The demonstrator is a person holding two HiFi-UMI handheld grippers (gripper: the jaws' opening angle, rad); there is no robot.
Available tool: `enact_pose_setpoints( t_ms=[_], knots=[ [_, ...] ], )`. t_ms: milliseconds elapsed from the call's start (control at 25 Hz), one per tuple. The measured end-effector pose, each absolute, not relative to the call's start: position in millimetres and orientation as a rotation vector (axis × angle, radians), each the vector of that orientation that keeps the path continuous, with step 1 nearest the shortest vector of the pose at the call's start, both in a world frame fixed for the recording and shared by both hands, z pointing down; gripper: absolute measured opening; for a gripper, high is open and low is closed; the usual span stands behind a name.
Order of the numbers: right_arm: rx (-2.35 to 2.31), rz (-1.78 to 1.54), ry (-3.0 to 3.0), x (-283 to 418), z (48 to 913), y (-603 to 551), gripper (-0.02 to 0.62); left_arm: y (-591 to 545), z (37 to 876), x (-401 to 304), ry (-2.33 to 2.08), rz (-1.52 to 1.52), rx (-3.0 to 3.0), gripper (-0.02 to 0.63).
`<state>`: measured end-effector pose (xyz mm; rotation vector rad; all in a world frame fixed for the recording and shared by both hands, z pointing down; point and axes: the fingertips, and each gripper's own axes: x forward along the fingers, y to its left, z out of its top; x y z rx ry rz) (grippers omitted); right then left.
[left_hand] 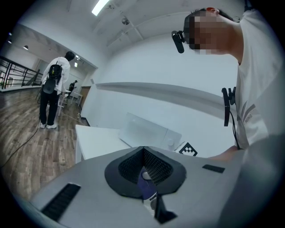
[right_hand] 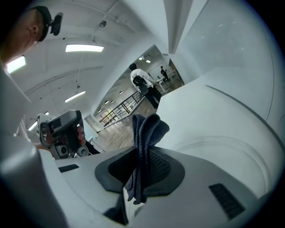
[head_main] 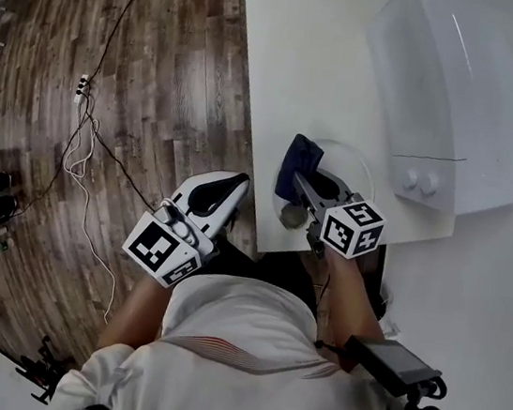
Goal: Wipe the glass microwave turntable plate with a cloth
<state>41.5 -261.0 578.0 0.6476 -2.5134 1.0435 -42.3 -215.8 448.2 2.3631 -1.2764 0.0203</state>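
Observation:
The clear glass turntable plate [head_main: 361, 171] lies on the white table [head_main: 299, 73] near its front edge; its ringed surface [right_hand: 222, 151] shows in the right gripper view. My right gripper [head_main: 298, 181] hangs over the plate's left part, shut on a dark blue cloth [head_main: 297, 158] that sticks up folded between the jaws [right_hand: 147, 129]. My left gripper [head_main: 234, 185] is held off the table's left edge, over the wooden floor. Its jaws [left_hand: 143, 153] are shut with nothing between them. The left gripper [right_hand: 62, 131] also shows in the right gripper view.
A white microwave [head_main: 452, 94] stands at the table's back right, its knobs facing the plate. A power strip and white cables [head_main: 81, 89] lie on the wooden floor to the left. A person [left_hand: 52, 89] stands far off in the room.

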Motion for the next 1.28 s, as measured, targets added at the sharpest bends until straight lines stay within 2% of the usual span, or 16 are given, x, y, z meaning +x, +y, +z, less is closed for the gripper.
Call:
enact_pose_setpoints(
  t_ms=[280, 520, 1280],
  knots=[
    [0.661, 1.114, -2.406, 32.1, 608.7, -269.9, 0.06, -205.3, 461.4, -55.4, -1.302, 0.009, 2.305, 0.011],
    [0.759, 1.131, -2.319, 56.4, 618.6, -282.9, 0.06, -211.4, 463.3, -49.1, -1.279, 0.003, 2.312, 0.011],
    [1.123, 1.103, -2.082, 232.5, 633.1, -271.3, 0.06, -236.5, 473.1, 48.0, -0.998, 0.069, 2.43, 0.011]
  ],
)
